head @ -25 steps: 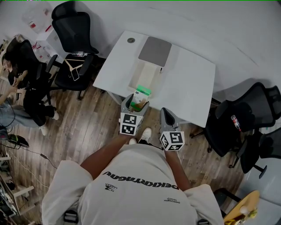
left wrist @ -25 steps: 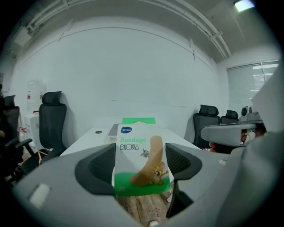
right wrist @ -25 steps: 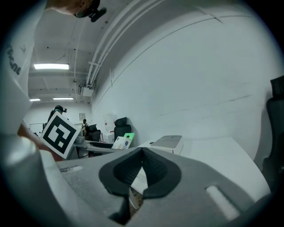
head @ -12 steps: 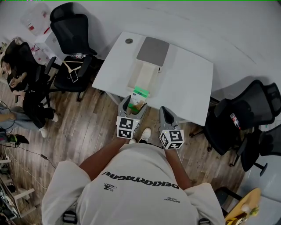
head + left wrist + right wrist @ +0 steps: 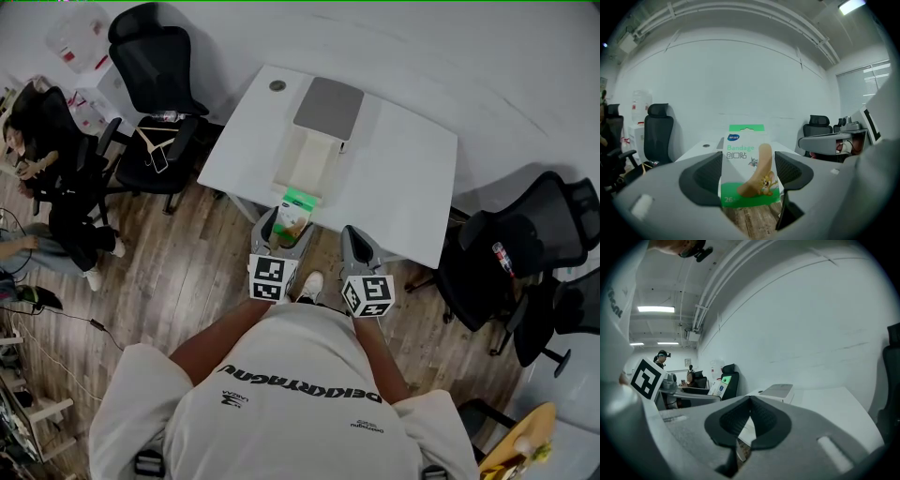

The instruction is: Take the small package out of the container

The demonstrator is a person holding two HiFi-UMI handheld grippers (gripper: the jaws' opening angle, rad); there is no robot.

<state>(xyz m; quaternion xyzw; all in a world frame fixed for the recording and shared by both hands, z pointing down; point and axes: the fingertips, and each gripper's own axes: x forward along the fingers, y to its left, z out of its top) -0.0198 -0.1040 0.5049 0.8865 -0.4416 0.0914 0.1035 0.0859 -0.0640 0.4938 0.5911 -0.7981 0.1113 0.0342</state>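
Left gripper view: my left gripper (image 5: 749, 174) clamps the package (image 5: 744, 151), seemingly out of the box (image 5: 302, 169); right gripper (image 5: 749, 418) closed, empty; next, set it down.

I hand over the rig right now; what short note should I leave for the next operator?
Left gripper: shut on the bandage package, held in the air at the near edge of the table.
Right gripper: shut, empty, beside it.
Container: open, on that table.
Done: package is out of the container.
Left: probably set it down on the table.
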